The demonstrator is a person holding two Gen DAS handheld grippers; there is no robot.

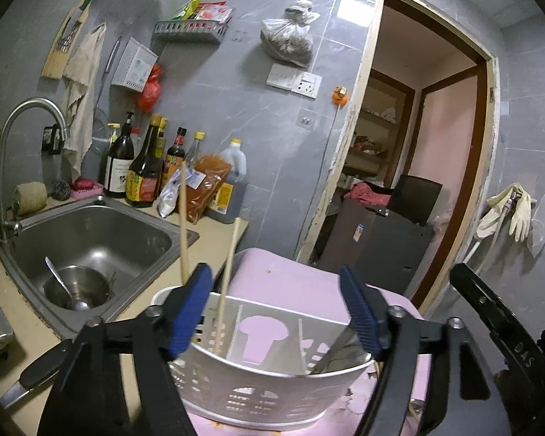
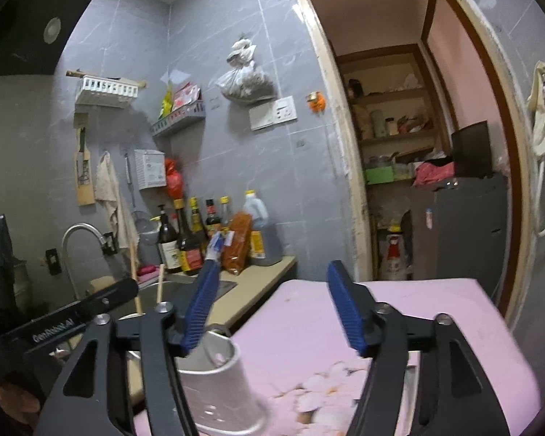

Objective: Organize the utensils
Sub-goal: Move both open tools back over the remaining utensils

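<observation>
Two grippers point almost level over the pink-covered surface [image 2: 309, 327] — left gripper [image 1: 276, 312] and right gripper [image 2: 269, 309] both spread wide, gripping nothing. The white utensil holder [image 1: 269, 378] stands below with two chopsticks [image 1: 224, 290] inside. Only the left view shows the sink [image 1: 91, 232] — a bowl [image 1: 91, 283] with a spoon [image 1: 60, 279] inside.

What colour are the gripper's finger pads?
Blue, ribbed pads on black arms, clearest in the right wrist view.

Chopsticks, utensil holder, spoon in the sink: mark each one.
chopsticks [image 1: 184, 218], left wrist view, on the taller stick's shaft.
utensil holder [image 1: 272, 381], left wrist view, on its perforated front wall.
spoon [image 1: 60, 279], left wrist view, on its handle.
</observation>
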